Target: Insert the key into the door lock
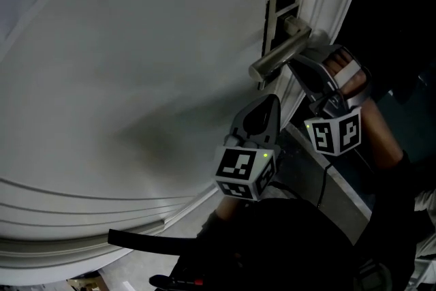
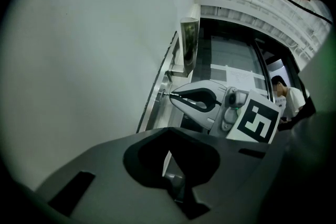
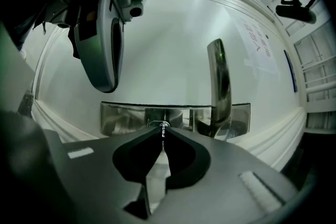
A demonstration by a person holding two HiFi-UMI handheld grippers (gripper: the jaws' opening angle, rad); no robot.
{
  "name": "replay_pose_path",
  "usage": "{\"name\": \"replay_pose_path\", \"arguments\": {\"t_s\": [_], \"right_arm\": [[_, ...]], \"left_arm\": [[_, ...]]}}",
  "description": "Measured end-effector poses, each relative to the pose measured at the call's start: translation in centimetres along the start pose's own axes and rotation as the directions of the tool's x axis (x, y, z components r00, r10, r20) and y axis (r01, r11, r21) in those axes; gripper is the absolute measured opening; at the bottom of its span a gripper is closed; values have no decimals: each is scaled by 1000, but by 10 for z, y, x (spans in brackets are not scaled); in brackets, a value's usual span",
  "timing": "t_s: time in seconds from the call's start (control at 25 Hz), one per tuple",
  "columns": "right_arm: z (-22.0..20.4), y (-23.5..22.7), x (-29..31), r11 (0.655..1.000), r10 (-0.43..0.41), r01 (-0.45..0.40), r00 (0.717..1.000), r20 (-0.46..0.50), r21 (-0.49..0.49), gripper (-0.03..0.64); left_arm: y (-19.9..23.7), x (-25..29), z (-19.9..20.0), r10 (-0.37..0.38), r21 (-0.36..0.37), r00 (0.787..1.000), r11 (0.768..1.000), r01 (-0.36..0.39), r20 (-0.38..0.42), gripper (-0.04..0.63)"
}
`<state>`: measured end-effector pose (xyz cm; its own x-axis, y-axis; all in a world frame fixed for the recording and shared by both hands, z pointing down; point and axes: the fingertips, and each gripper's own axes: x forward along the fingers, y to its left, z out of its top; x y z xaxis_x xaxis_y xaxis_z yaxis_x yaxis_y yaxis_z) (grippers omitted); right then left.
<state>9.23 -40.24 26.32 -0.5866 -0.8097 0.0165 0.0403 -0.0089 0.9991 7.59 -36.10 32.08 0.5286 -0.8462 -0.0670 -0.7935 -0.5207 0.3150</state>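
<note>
Right gripper view tells you most: the right gripper (image 3: 162, 136) is clamped tight on the key (image 3: 163, 132), blade poking out past the tips, and its point sits right at the keyhole (image 3: 159, 124) in the metal lock plate (image 3: 121, 118). Lined up, I'd say, but is it in?

Barely, if at all. Most of the blade shows outside, so my guess is the aiming is done and the push home is left. Past the plate there's the handle (image 3: 220, 81), and then just the white door (image 3: 173, 39).

And the left gripper (image 2: 169, 134)?

Its own view shows the jaws closed together with nothing between them. It hangs just beside the other one, doing no work. That view gives you something the first can't, though: the key from the side, with a short bare length between the gripper tips and the plate.

What about the head view?

Less help. The handle and the right gripper cover the keyhole, and you can't pick out the key at all. It does show the hand (image 1: 344, 75) behind the right gripper, and how both grippers sit close by the handle at the door's edge
</note>
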Motion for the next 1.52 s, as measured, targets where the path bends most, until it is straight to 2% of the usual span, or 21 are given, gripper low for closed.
{"name": "replay_pose_path", "arguments": {"t_s": [1.52], "right_arm": [[1,0,5,1000,-1,1,1000,9,-5,12]], "left_arm": [[6,0,-2,17,-17,1000,1000,-17,-5,0]]}}
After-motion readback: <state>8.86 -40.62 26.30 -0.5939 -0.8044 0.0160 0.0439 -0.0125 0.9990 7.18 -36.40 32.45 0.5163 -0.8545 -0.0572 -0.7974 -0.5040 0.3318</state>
